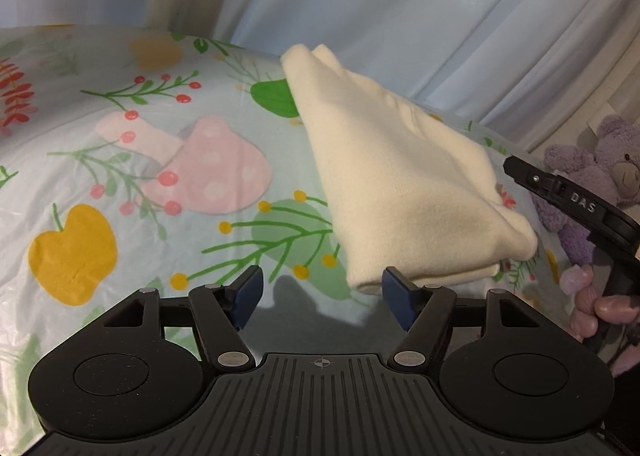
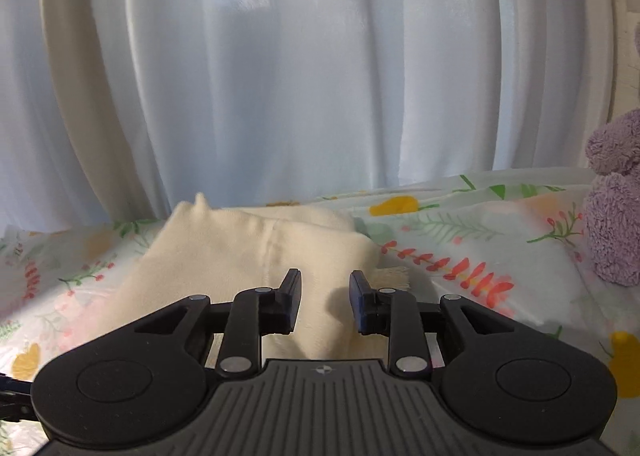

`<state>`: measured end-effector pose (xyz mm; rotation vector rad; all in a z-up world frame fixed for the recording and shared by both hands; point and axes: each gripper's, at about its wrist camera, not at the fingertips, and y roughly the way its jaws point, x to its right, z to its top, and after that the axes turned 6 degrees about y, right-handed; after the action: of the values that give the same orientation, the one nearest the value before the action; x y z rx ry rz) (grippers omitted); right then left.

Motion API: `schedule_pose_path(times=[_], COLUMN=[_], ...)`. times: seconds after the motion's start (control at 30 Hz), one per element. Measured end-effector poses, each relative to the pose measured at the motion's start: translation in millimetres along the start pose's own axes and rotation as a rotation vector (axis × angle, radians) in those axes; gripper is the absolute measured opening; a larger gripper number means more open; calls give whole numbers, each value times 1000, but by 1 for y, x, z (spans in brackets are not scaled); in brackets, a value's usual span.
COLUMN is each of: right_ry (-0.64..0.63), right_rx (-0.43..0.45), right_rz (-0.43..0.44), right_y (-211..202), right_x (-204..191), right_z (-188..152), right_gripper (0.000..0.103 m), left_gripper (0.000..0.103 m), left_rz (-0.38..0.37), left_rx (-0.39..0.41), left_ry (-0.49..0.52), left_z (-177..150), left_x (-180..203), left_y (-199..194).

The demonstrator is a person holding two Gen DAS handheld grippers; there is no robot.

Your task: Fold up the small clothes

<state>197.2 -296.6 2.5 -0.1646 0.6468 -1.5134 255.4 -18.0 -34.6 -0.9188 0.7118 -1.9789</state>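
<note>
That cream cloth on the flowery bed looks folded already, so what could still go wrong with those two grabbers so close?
Two risks, I would guess. The left tool stands open right at the near edge of the cream cloth; a nudge could drag the fold apart. The right tool is open just above the cloth and could catch its top layer. The bed cover looks smooth, so the bundle may slide.

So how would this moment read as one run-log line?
cream cloth: folded, on floral sheet | left gripper: open, empty | right gripper: open, empty
</note>
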Motion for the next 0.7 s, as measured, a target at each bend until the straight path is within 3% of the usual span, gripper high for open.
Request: schedule_pose_path(times=[0.07, 0.13, 0.23, 0.37, 0.5, 0.6, 0.63, 0.67, 0.7], right_ry=[-69, -145, -212, -70, -48, -10, -12, -8, 3], right_rx=[-26, -65, -165, -158, -152, -98, -153, -214, -224], right_rz=[131, 189, 97, 130, 120, 52, -5, -26, -11], right_y=[-5, 4, 31, 30, 11, -3, 5, 13, 14], right_x=[-23, -42, -50, -26, -29, -16, -9, -3, 2], right_z=[-6, -15, -38, -45, -36, -34, -38, -45, -50], right_gripper=[26, 25, 19, 18, 19, 22, 20, 10, 7], left_gripper=[72, 72, 73, 75, 75, 76, 76, 76, 76], left_rz=[-6, -10, -16, -11, -21, -32, -38, -43, -51], left_rx=[17, 27, 36, 24, 20, 17, 10, -2, -14], left_ry=[-15, -24, -15, 14, 27, 26, 22, 17, 17], left_z=[6, 12, 18, 19, 23, 27, 28, 28, 28], left_x=[1, 4, 9, 11, 11, 12, 13, 13, 13], left_y=[0, 0, -1, -2, 1, 8, 12, 16, 20])
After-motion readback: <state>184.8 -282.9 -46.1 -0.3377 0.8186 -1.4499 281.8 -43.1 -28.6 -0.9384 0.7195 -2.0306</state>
